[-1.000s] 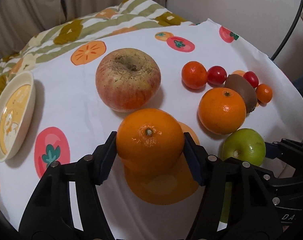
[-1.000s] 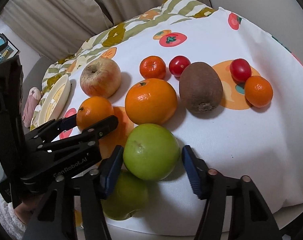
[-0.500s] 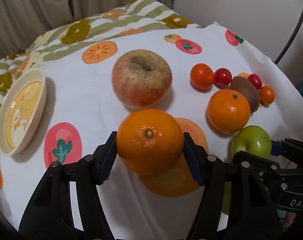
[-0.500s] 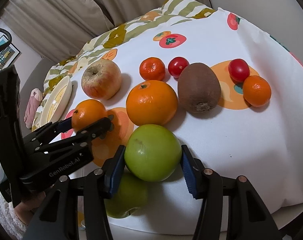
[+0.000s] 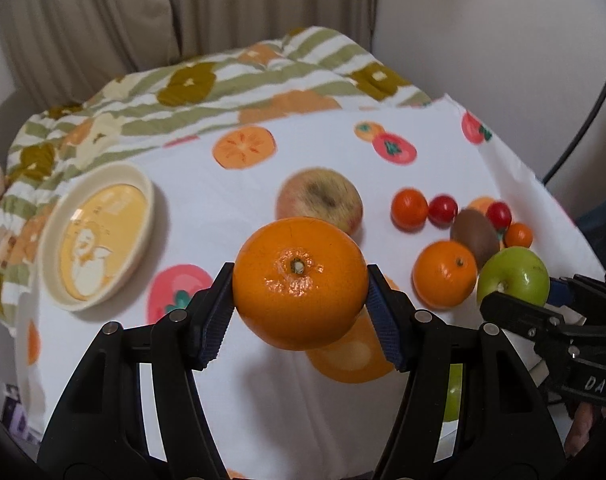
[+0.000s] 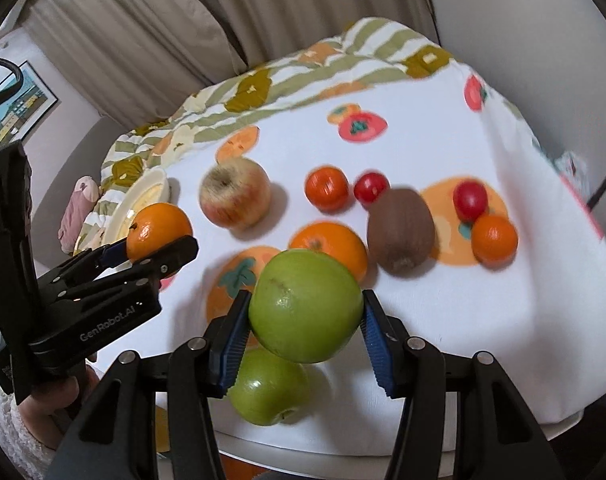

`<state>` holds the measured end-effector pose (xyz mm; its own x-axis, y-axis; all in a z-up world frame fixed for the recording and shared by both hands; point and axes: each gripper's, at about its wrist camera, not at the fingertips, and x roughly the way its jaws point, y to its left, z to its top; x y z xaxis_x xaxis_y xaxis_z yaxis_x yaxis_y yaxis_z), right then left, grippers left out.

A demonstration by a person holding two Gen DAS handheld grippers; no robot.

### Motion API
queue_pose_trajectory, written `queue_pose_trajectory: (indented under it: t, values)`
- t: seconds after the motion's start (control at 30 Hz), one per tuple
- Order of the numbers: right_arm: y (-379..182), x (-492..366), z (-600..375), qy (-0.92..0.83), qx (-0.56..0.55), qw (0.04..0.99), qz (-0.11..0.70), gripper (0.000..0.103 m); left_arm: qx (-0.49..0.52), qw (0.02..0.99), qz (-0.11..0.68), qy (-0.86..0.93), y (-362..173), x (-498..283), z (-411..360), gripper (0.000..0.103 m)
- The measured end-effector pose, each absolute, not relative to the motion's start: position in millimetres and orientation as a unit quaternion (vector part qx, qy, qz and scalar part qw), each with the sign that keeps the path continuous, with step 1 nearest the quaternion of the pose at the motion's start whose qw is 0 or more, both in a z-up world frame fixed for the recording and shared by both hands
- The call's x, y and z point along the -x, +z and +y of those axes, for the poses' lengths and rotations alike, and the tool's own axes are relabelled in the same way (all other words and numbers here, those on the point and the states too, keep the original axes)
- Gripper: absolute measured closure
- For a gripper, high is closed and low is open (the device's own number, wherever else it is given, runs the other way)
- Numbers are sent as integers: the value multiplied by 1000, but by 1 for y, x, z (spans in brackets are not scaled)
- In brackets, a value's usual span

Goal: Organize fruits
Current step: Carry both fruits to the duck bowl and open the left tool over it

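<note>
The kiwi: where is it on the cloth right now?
In the right wrist view the kiwi lies on the cloth right of centre, beside the loose orange on its left, with a cherry tomato on its right.

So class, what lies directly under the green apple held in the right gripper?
A second green apple lies on the cloth below the held green apple. Its upper part is covered.

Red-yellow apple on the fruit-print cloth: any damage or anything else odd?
The round red-yellow apple shows a dark patch near its stem hollow, but that view is blurred, so bruise or shadow is unclear. The white fruit-print tablecloth has no spill. One smooth green apple sits at the table's near edge.
</note>
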<state>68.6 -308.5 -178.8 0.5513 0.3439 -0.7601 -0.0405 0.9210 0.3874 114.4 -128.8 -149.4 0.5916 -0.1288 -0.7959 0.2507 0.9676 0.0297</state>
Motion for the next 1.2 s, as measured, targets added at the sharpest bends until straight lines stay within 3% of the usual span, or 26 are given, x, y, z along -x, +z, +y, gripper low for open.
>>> queue_pose_trajectory:
  t: [0.53, 0.83, 1.2]
  values:
    - [-107, -135, -254, 179, -108, 887, 412, 53, -29, 917, 395, -32, -86, -143, -33, 36]
    - [-98, -181, -171, 193, -99, 883, 416, 53, -32, 915, 402, -23, -89, -189, 49, 36]
    - [-126, -241, -69, 185, -111, 872, 439, 53, -62, 897, 434, -62, -133, -261, 124, 36]
